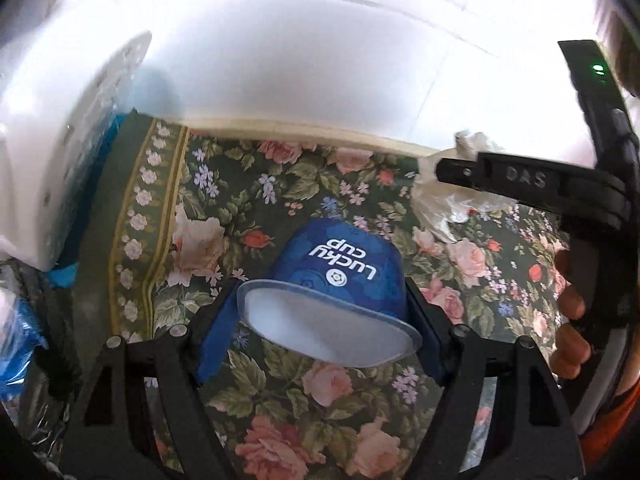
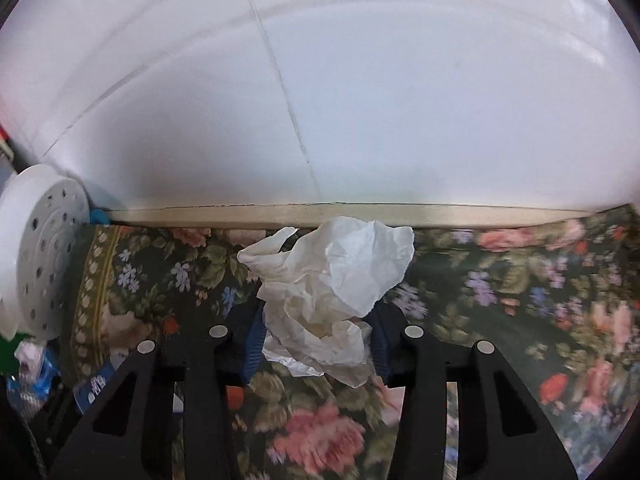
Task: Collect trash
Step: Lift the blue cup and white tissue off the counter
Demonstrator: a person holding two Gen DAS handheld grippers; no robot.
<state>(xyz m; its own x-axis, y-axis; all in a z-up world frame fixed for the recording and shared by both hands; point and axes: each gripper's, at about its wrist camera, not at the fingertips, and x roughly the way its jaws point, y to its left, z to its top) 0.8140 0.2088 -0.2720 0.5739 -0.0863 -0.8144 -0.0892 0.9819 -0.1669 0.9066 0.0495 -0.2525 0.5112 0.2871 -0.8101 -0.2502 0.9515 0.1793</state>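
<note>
From the left wrist camera, the left gripper (image 1: 320, 312) held a blue paper cup (image 1: 336, 276) printed "Lucky cup", its jaws closed onto the cup's sides from left and right. The cup lay tilted, its flattened open rim toward the camera and its base pointing away, above a surface covered in a dark green floral cloth (image 1: 224, 208). Whether the cup rested on the cloth or was lifted just clear could not be told. At the far right of this view, the right gripper (image 1: 444, 170) reached in from the right, with crumpled white tissue (image 1: 444, 204) at its tip. A white perforated disc (image 1: 96, 120) stood at the far left against a white wall (image 1: 320, 60). From the right wrist camera, the right gripper (image 2: 316, 336) held the crumpled white tissue (image 2: 332, 276), its jaws narrowed onto the lower part of the wad while the rest billowed up and away toward the wall (image 2: 320, 100). The floral cloth (image 2: 520, 280) looked blurred on the right, suggesting movement. Both pieces of trash appeared to be gripped, so the picking-up step seemed done. The next move likely called for carrying both to a bin or bag, which neither view showed, while keeping a firm hold on the light, loose tissue.
</note>
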